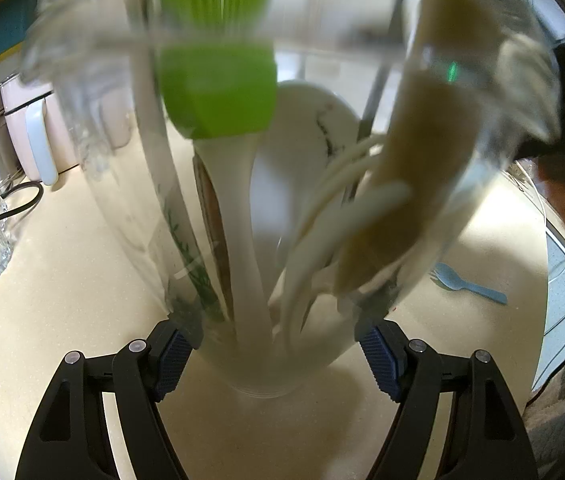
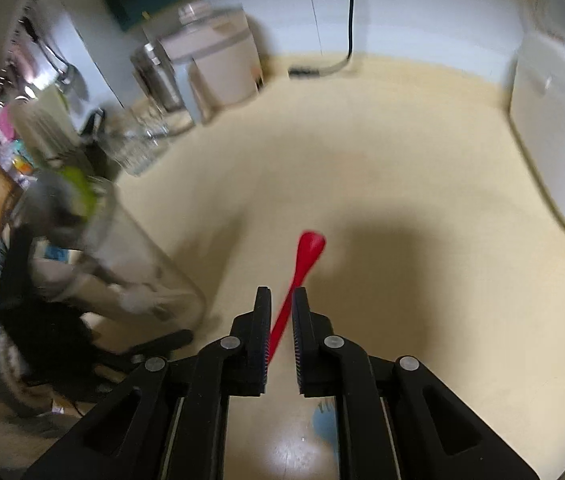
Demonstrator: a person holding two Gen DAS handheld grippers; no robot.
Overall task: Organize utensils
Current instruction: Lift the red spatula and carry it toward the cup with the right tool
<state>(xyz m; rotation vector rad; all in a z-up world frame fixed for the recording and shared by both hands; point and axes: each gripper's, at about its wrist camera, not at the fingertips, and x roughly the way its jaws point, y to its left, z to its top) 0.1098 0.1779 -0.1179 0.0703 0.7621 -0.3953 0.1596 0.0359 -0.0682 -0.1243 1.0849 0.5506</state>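
Right tool [image 2: 281,320] clamps the red spoon [image 2: 300,268], bowl pointing forward; left tool [image 1: 274,344] clamps the glass jar [image 1: 266,200] to its left.

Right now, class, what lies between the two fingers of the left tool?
The clear glass jar full of utensils, including a green silicone brush, gripped near its base; the left wrist view shows it.

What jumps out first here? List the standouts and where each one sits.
The bright green silicone brush dominates the left wrist view, standing head up inside a clear glass jar of utensils clamped low down by the left gripper. In the right wrist view, a red spoon pokes forward from the right gripper, above the beige countertop. A blue fork lies flat on that counter, right of the jar.
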